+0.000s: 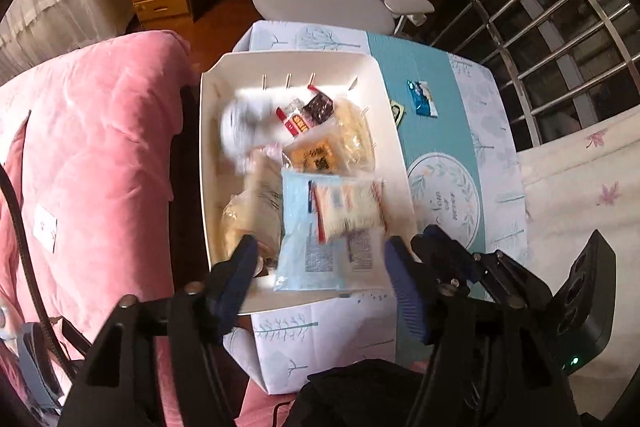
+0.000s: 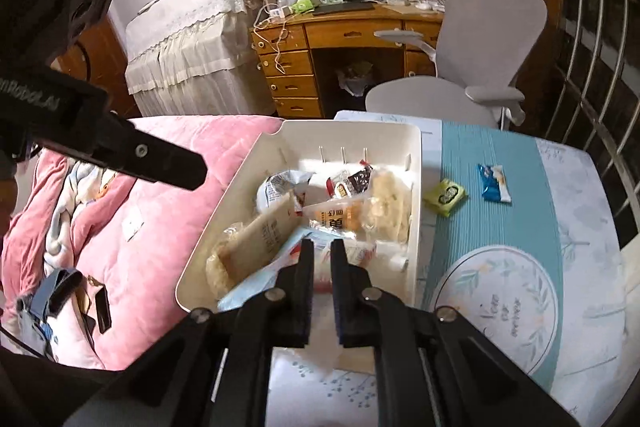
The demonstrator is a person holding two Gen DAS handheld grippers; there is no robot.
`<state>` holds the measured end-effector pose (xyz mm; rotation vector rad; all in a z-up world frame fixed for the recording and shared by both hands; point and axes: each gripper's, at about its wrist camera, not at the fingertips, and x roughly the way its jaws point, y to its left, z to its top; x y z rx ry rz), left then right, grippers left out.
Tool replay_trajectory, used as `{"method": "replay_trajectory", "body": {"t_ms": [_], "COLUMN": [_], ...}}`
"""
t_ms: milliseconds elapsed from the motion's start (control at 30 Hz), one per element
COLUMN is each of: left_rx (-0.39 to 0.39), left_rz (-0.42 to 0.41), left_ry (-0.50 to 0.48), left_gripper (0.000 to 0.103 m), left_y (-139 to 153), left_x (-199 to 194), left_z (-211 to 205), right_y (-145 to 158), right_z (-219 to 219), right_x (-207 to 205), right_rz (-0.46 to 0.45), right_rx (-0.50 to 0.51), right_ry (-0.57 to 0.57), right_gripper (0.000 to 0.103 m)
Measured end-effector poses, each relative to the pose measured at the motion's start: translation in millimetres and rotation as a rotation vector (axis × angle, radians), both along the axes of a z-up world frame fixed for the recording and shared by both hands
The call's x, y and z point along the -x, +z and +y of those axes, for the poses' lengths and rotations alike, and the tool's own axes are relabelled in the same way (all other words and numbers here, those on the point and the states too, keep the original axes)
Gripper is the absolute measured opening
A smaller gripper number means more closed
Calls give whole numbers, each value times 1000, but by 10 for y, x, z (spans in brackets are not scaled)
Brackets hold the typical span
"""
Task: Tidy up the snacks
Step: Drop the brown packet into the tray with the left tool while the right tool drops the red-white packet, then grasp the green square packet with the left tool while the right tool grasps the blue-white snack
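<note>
- White bin (image 1: 208,163) sits on the table (image 1: 496,147), on its left side right next to the pink blanket (image 1: 100,147), and it's stuffed with snack packs.
- Left tongs (image 1: 320,259) are spread wide, hanging over the near end of the bin. Nothing between the fingers; the light blue pack (image 1: 304,227) and the striped pack (image 1: 348,203) lie just beyond the tips, inside the bin.
- Right tongs (image 2: 322,247) are nearly pressed together, only a thin gap. The tips are down by the striped pack (image 2: 360,251) at the near end of the bin. Can't tell if they're actually pinching the wrapper or just sitting over it.
- Also in the bin: a tan pack (image 2: 268,227) leaning on the left side, an orange pack (image 2: 336,217) mid-bin, a dark pack (image 2: 360,179) and a crumpled white bag (image 2: 280,187) toward the far end. That white bag is a blur in the left view.
- Two snacks are outside the bin, on the teal runner (image 2: 520,163) to the right: a green packet (image 2: 445,196) just beside the bin wall and a blue packet (image 2: 494,182) a bit further right. Both well away from either set of tongs.
</note>
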<state>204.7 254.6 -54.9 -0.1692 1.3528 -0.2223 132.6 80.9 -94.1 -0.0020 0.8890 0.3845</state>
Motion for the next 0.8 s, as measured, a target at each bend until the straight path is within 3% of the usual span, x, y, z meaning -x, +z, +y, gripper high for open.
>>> {"method": "replay_trajectory", "body": {"t_ms": [267,433,800], "left_rx": [0,25,14], "left_rz": [7,-15,-114], "left_ry": [-82,-155,-317], "left_gripper": [71,72,72], "left_y": [-21,-3,-79], "left_x": [-21,-163,-851], "left_z": [-208,-512,-1402], "right_y": [-65,-109,-302], "right_z": [-227,-588,-1647], "right_x": [-44,-87,-692], "right_rz": [90,163,280], "right_rx": [-31,-61,-210], "right_ry": [-101,-178,-354], "right_gripper": [23,39,54]}}
